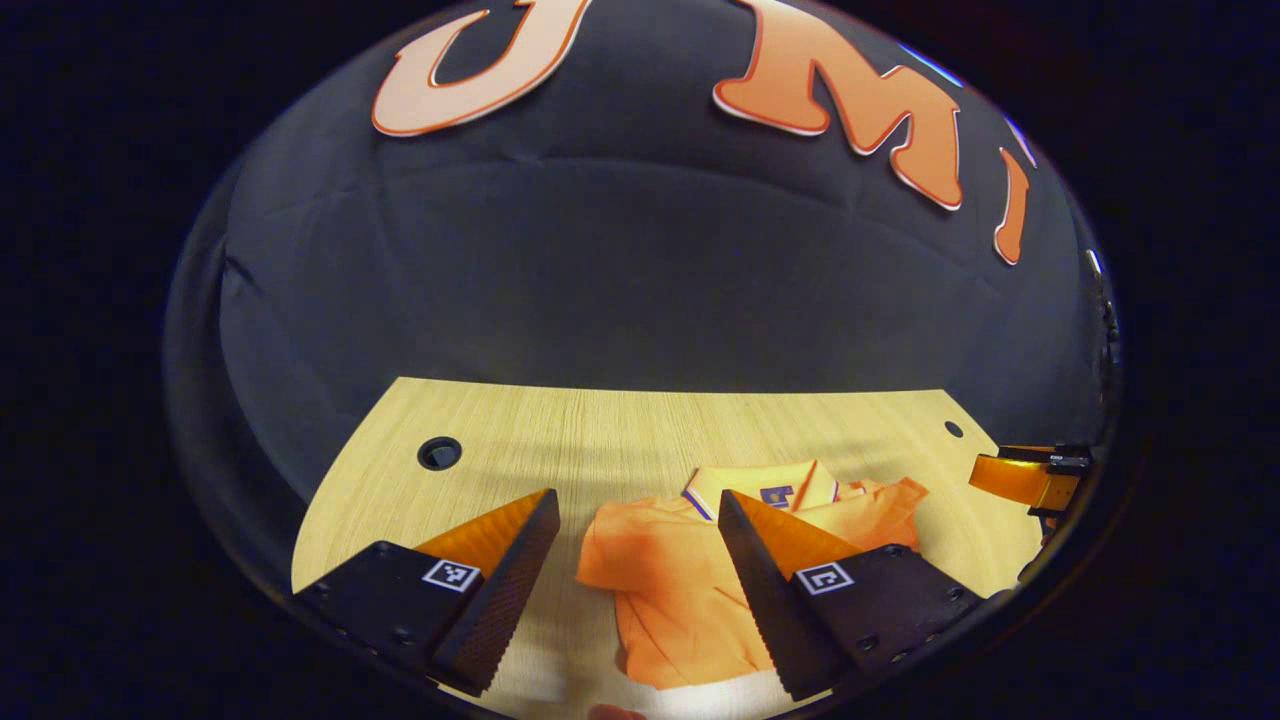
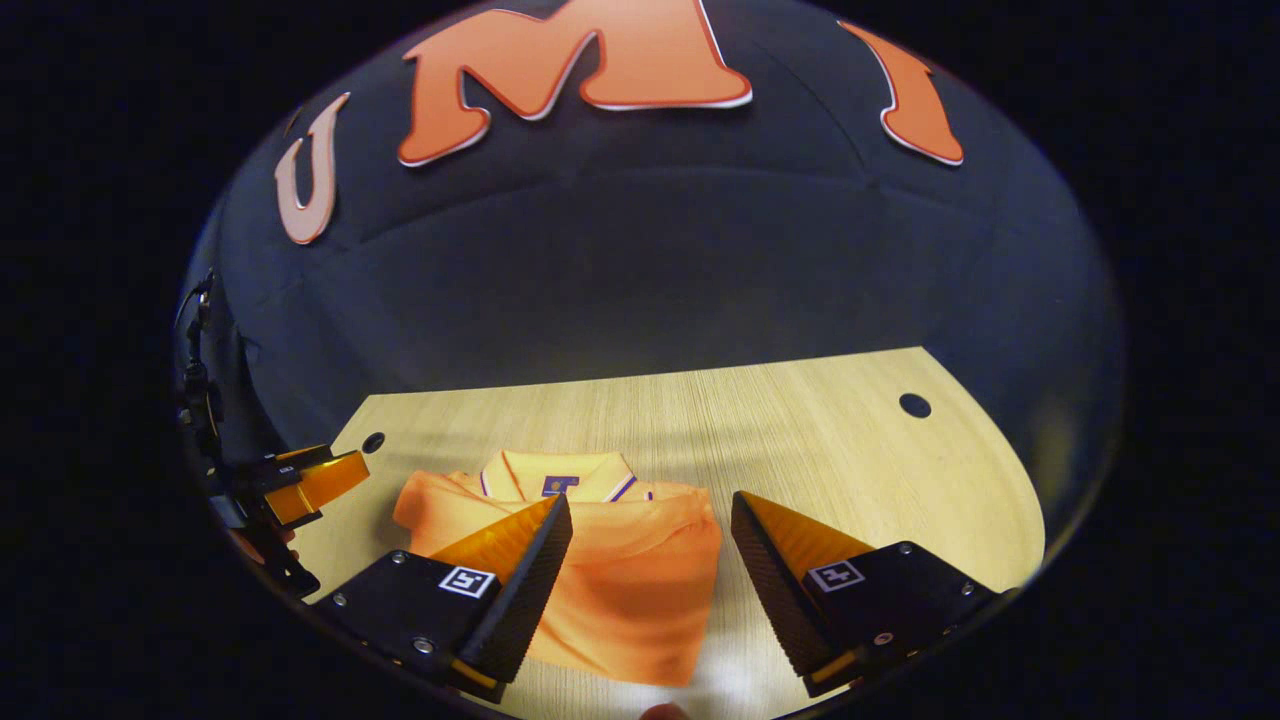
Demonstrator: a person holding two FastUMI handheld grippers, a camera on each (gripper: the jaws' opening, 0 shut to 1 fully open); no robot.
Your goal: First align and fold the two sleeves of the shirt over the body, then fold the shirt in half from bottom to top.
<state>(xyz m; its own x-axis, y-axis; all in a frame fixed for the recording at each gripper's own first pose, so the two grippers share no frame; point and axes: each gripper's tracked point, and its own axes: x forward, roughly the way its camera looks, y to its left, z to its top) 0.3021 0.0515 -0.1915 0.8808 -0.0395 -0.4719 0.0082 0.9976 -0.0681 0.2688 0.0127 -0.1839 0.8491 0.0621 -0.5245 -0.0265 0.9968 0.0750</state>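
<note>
Two wide-apart fingers of the left gripper (image 1: 637,515) sit lowest in the left gripper view, with nothing held between them. They hang over the orange shirt (image 1: 680,590), which lies flat on the pale wooden table (image 1: 600,430). One finger (image 1: 500,590) is over bare wood, off the shirt's edge. The other finger (image 1: 760,590) is over the shirt's body. The collar (image 1: 765,485) has a thin dark stripe and points away toward the black wall (image 1: 620,280). A pale band (image 1: 720,695) runs along the shirt's near edge. One sleeve (image 1: 890,505) sticks out on the far side of the shirt. Past it, near the table's edge, the other gripper (image 1: 1030,480) shows, well apart from the shirt. A round hole (image 1: 439,453) is in the table near its far corner.

From the right gripper view, the right gripper (image 2: 650,515) is spread wide too and grips nothing. One of its fingers (image 2: 520,590) is over the shirt (image 2: 630,580). The other finger (image 2: 775,590) is over bare table (image 2: 850,440), just past the shirt's side. The shirt's collar (image 2: 560,478) faces the wall (image 2: 640,280). A sleeve (image 2: 430,510) lies out to the side. Beyond that sleeve, the left gripper (image 2: 315,480) shows at the table's edge. A small hole (image 2: 914,405) sits in the far corner of the table.
</note>
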